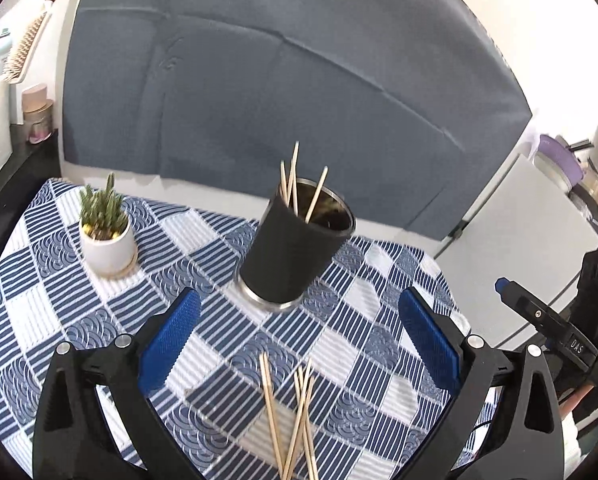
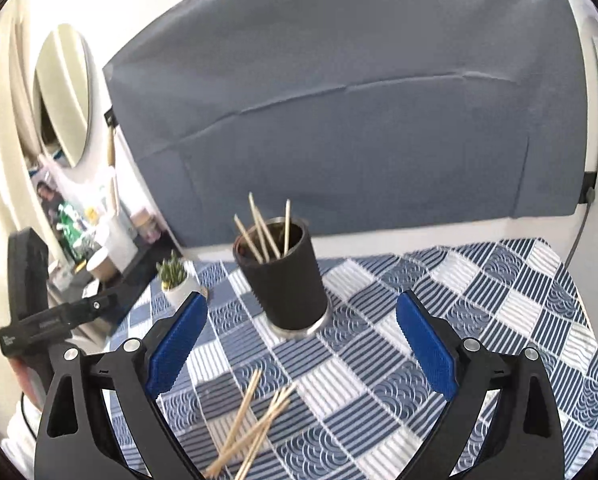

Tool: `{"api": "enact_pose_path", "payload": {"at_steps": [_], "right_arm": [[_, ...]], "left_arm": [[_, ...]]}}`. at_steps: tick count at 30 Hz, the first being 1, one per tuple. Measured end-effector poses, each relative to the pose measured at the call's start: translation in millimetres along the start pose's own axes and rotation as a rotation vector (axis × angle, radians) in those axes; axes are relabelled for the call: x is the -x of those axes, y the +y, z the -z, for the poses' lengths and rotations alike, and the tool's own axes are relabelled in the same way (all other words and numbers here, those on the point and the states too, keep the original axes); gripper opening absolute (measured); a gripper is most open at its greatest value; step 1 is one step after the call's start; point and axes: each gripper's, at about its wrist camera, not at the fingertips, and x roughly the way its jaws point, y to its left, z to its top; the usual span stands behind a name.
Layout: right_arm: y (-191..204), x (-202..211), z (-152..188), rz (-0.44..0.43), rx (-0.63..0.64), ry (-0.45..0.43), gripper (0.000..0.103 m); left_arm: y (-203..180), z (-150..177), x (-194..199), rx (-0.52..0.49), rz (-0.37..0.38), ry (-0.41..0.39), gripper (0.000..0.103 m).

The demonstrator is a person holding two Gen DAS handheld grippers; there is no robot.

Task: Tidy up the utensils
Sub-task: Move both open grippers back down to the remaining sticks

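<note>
Both wide open: left hand-held gripper (image 1: pixel 299 320) and right hand-held gripper (image 2: pixel 301 320) hover over loose skewers (image 2: pixel 251 428) on the tabletop (image 2: pixel 499 300), black cup (image 1: pixel 295 248) beyond holding four.

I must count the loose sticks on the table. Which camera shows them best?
The left wrist view: the loose sticks lie centred between the open left gripper, sharp but crossing and cut by the bottom edge. The right wrist view shows the same pile, blurrier, also cut.

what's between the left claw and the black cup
Only bare checked tablecloth lies between the left claw and the black cup, per the left wrist view.
</note>
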Motion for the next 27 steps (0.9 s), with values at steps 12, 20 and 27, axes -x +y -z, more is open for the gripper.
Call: {"api": "enact_pose_path", "payload": {"at_steps": [12,20,27], "right_arm": [[19.1,-19.5,64.5,-0.029,0.063,0.145,0.091],[20.7,-50.7,115.7,0.038,0.124,0.286,0.091],[30.6,-71.1,146.0,0.069,0.192,0.361,0.091]], "left_arm": [[14.1,54.5,3.6,-0.020,-0.102,0.092,0.097],[23.1,85.2,-28.2,-0.042,-0.138,0.207,0.097],[12.9,99.1,-63.1,-0.145,-0.207,0.312,0.097]]}}
